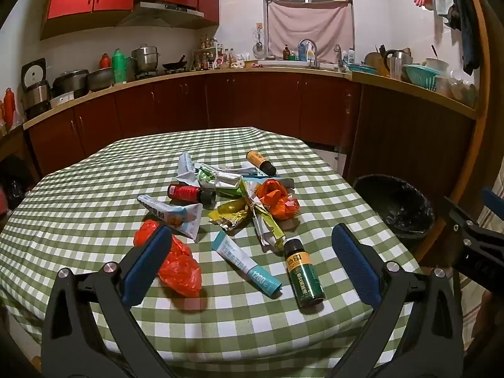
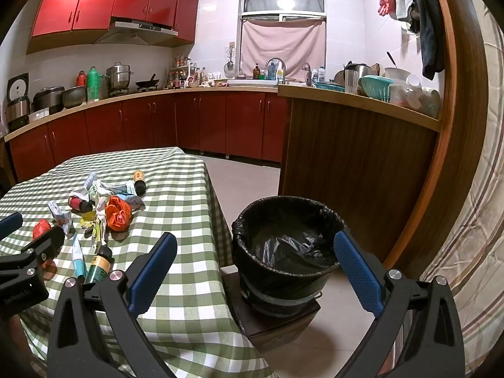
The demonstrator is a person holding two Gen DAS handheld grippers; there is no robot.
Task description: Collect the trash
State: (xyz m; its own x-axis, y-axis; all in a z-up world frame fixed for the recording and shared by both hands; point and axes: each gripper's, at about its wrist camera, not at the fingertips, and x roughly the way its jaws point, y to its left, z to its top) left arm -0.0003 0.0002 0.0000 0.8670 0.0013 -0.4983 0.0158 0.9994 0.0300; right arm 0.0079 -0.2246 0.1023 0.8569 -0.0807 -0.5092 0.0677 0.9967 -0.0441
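Trash lies in a loose heap mid-bench: an orange bag (image 1: 277,200), wrappers (image 1: 249,211), a red bottle (image 1: 189,192), an orange-label bottle (image 1: 260,162) at the far edge. Nearer us, strays: a red bag (image 1: 176,258) on the left, a tube (image 1: 247,263), a green bottle (image 1: 302,272).

We hold the left hand-held gripper (image 1: 249,258) low over the near edge, fingers spread wide, nothing between them. The tube and green bottle sit right in its gap; the red bag lies just beside its left finger (image 1: 148,261). The tube's long axis runs near-right to far-left; the bottle's runs nearly straight away from us, cap at the far end. Either would call for a turn of the wrist to close across the width, we judge.

The right hand-held gripper (image 2: 255,267) is also released and empty, aimed off the bench toward the bin (image 2: 283,245). The left is plainly nearer the trash.

The bin, black-lined and apparently empty, stands on a low block on the floor just right of the bench.

The bench (image 1: 94,189) wears a green-checked cloth. Beyond: kitchen, red cabinets, cluttered counters, a sink under a curtained window.
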